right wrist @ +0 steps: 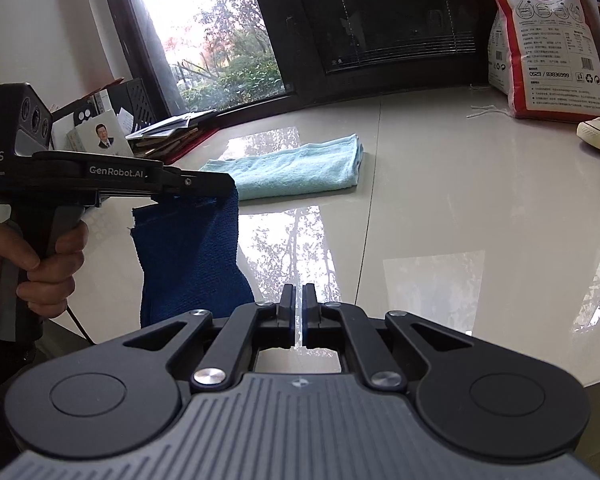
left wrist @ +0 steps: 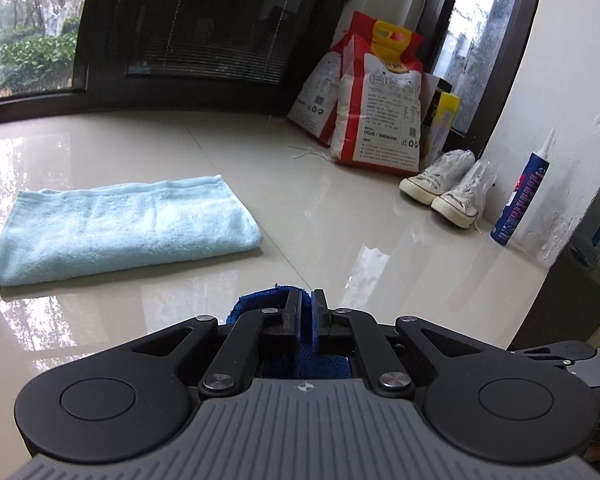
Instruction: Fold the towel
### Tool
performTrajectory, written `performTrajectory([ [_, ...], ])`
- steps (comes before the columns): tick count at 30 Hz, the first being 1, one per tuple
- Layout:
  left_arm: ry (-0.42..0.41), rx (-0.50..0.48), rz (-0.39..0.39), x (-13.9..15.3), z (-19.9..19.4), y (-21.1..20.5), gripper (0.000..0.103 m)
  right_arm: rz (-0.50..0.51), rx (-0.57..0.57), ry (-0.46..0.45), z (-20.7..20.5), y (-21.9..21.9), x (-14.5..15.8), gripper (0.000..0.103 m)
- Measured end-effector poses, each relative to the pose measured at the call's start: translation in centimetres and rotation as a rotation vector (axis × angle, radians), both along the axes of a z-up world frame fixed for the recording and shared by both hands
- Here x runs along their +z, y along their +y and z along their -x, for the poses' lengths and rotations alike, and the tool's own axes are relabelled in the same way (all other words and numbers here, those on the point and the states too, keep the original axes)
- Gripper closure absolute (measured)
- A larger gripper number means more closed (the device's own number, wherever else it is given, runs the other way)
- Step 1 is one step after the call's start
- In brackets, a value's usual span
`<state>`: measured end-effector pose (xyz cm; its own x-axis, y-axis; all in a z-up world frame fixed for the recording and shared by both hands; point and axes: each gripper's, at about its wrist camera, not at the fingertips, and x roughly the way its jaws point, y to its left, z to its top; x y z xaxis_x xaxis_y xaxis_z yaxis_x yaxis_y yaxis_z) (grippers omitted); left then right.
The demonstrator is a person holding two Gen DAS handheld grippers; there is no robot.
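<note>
Now the left gripper [right wrist: 224, 188], nearly shut, pinches the dark blue towel [right wrist: 192, 256] at left of the right view; the right gripper [right wrist: 299, 300] is closed and empty. Lay the hanging cloth flat on the table [right wrist: 460, 220], clear of the light blue towel [right wrist: 300, 168] at upper centre, before folding.

left tool [right wrist: 224, 188]: pinching, held level by hand [right wrist: 50, 268] | right tool [right wrist: 299, 300]: jaws nearly together, empty
</note>
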<state>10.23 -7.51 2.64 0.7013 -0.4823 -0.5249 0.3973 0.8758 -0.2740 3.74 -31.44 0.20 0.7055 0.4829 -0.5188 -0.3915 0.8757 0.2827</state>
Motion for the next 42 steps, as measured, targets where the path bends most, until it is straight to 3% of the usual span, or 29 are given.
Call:
performTrajectory([
  [1,0.006,0.003,0.000,-0.1,-0.1,0.0,0.089,0.001,0.001,0.002,0.0,0.1,-0.1,0.100],
  [3,0.013,0.005,0.010,-0.1,-0.1,0.2,0.066,0.002,0.002,0.007,-0.1,0.2,-0.2,0.100],
  [9,-0.007,0.016,0.044,1.1,0.4,1.0,0.058,0.007,0.004,0.003,-0.2,0.4,0.1,0.100],
  [16,-0.041,0.049,0.020,2.5,1.8,3.4,0.058,0.008,0.029,-0.012,-0.4,1.2,0.9,0.100],
  [25,-0.016,0.089,-0.056,0.9,4.3,6.4,0.058,0.026,0.089,-0.004,-1.7,3.6,1.5,0.099],
  [32,-0.002,0.105,-0.092,-0.6,6.2,7.6,0.058,0.036,0.156,-0.006,-3.0,6.6,2.2,0.084],
  [42,0.001,0.107,-0.108,-1.7,7.9,8.4,0.058,0.073,0.247,-0.007,-5.1,12.1,2.0,0.083],
])
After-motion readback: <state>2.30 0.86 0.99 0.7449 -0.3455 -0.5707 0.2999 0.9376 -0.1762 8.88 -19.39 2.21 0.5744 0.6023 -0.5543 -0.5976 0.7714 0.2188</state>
